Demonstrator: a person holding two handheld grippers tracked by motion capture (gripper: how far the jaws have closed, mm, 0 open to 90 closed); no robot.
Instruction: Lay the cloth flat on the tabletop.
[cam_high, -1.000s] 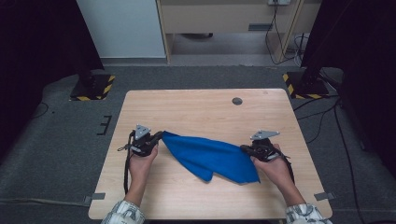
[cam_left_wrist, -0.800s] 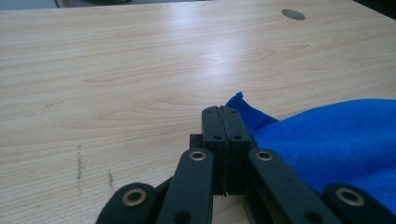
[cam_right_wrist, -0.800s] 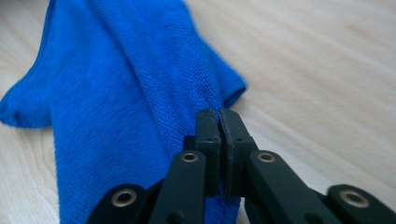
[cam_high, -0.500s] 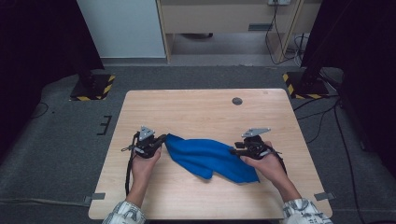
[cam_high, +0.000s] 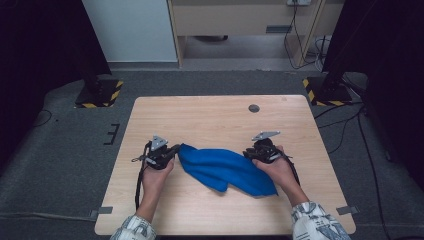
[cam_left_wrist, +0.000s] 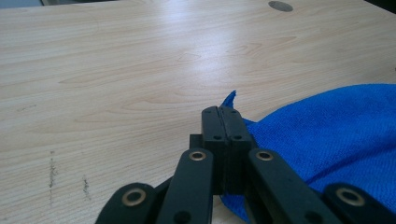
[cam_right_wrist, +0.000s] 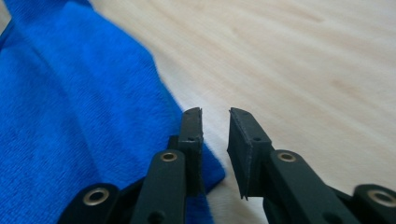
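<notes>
The blue cloth (cam_high: 225, 170) lies rumpled on the near half of my wooden table (cam_high: 210, 120), stretched slantwise between my two hands. Its left end sits a little farther from me, and its right end droops toward the near edge of the table. Taking the cloth as my mark, the small dark round hole (cam_high: 254, 108) in the tabletop is well beyond it, toward the far edge and a bit to the right.

My left gripper (cam_high: 172, 151) is at the cloth's left end. In the left gripper view (cam_left_wrist: 223, 122) its jaws stand pressed flat together, and a small corner of the cloth (cam_left_wrist: 327, 135) pokes out just past their tips, so they are clamped on that edge of fabric.

My right gripper (cam_high: 250, 154) is at the cloth's upper right edge. In the right gripper view (cam_right_wrist: 215, 122) its jaws stand a little apart with a narrow gap of bare table (cam_right_wrist: 303, 70) between them; they have just been closing. The cloth (cam_right_wrist: 70, 116) lies beside and under the left jaw there, its edge running past that jaw, and nothing sits in the gap between the pads.
</notes>
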